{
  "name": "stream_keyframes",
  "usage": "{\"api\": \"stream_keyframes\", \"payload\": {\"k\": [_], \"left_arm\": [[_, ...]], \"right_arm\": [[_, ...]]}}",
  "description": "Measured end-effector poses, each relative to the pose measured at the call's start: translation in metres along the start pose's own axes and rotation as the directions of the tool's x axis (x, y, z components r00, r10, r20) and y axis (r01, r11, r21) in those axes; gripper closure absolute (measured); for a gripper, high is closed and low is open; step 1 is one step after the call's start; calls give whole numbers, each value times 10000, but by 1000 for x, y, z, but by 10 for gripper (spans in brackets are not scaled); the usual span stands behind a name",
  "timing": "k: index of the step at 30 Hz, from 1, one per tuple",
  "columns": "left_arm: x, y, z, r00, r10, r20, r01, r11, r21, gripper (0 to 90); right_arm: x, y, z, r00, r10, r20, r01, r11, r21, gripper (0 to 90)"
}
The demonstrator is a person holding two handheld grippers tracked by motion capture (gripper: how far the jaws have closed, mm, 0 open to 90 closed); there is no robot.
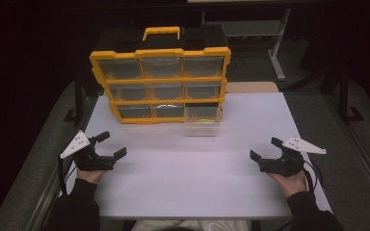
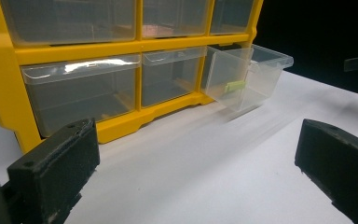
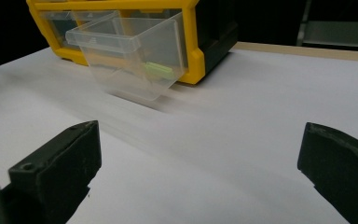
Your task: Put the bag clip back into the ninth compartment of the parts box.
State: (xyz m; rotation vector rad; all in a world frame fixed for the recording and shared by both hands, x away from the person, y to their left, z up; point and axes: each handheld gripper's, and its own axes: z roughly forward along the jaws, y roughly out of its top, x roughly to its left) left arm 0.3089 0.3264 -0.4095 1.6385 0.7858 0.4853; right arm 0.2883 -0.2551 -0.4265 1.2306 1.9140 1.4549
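A yellow and black organiser (image 1: 160, 79) (image 2: 102, 49) (image 3: 193, 44) with clear drawers stands upright at the back of the white table (image 1: 197, 183). Its bottom right drawer (image 1: 201, 120) (image 2: 247, 77) (image 3: 130, 56) is pulled out and holds a small green piece (image 2: 235, 86) (image 3: 158, 70) (image 1: 203, 121). My left gripper (image 1: 111, 145) (image 2: 196, 172) rests open near the table's left edge, nothing between its jaws. My right gripper (image 1: 266, 149) (image 3: 200, 172) rests open near the right edge, also holding nothing. Both sit well in front of the organiser.
A wooden board edge (image 1: 253, 87) (image 3: 307, 50) shows behind the table at the right. A metal frame leg (image 1: 277, 48) stands on the dark floor beyond. The person's sleeves (image 1: 77, 207) come in from the bottom.
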Motion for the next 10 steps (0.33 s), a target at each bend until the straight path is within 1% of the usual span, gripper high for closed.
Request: {"api": "stream_keyframes", "payload": {"k": [1,4,5,10], "left_arm": [[0,0,0,10000,-9,5,9,10000,-17,0],[1,0,0,10000,-19,18,19,10000,-27,0],[1,0,0,10000,-19,24,19,10000,-32,0],[2,0,3,9999,-40,106,41,10000,-87,0]], "right_arm": [[0,-1,0,10000,89,28,-89,10000,-30,0],[-1,-2,0,9998,154,91,-153,9999,-49,0],[-1,-2,0,9998,191,50,-191,9998,-47,0],[0,-1,0,10000,36,-85,-38,9998,-175,0]]}}
